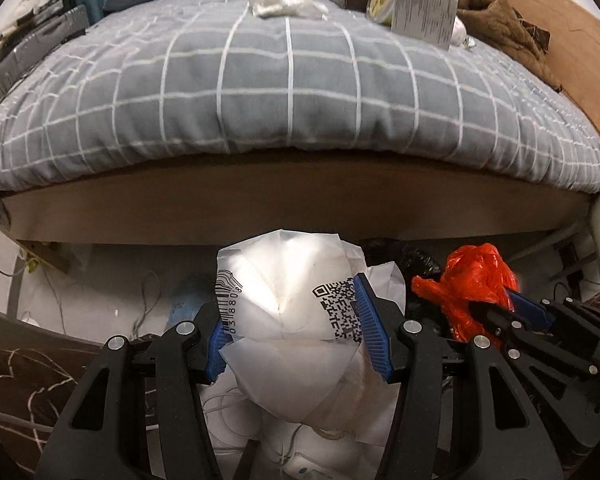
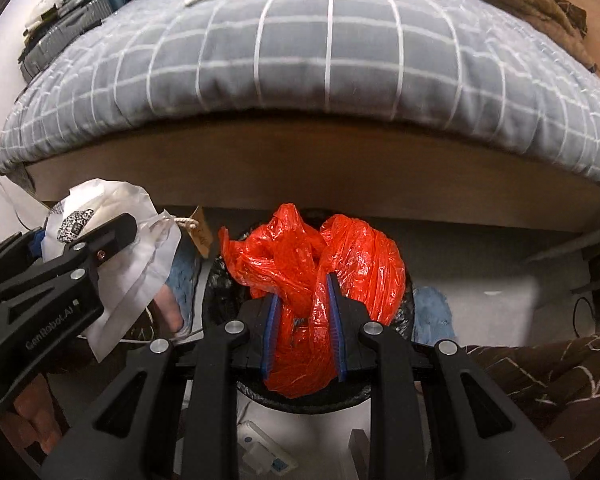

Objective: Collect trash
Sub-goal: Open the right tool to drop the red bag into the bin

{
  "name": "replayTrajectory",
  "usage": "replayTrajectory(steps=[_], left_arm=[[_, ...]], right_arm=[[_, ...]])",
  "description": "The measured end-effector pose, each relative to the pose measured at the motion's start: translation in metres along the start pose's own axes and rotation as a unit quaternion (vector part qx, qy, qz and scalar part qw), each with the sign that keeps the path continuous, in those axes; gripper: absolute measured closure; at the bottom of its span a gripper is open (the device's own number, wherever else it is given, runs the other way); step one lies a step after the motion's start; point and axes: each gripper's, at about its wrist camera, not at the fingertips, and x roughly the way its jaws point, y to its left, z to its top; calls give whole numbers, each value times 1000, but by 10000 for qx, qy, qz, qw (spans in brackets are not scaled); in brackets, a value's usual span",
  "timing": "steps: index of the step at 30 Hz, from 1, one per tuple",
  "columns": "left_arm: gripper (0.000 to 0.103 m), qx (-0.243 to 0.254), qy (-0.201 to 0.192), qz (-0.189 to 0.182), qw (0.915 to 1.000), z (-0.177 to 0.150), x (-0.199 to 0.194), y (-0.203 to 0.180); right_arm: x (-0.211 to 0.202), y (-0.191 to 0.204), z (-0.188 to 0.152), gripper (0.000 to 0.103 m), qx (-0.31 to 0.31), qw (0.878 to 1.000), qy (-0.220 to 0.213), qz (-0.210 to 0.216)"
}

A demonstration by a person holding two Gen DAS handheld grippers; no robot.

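The right tongs (image 2: 304,320), clamped narrow on the crumpled red bag (image 2: 320,264), hang directly over the black-lined bin (image 2: 220,292), while the left tongs (image 1: 296,336), gripping the white pouch (image 1: 288,292), sit just beside its rim, farther off.

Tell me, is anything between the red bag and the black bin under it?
Nothing visible is in the way. The right hand-held gripper is shut on the red bag, which hangs right over the black-lined bin. The white packet in the left hand-held gripper sits off to the side.
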Motion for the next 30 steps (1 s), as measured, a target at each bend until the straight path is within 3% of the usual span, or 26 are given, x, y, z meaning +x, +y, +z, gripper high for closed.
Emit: replayTrajectory(steps=[7, 14, 25, 30], left_arm=[[49, -238, 415, 117, 9988, -6, 30, 21], [49, -308, 571, 325, 9974, -14, 42, 31], [49, -400, 727, 266, 9962, -16, 51, 31], [49, -362, 764, 222, 9962, -16, 53, 22]], right_arm=[[28, 5, -4, 82, -81, 9995, 313, -29], [58, 19, -2, 79, -241, 9975, 661, -25], [52, -2, 0, 47, -22, 9984, 565, -51], [39, -23, -1, 20, 102, 9989, 355, -279]])
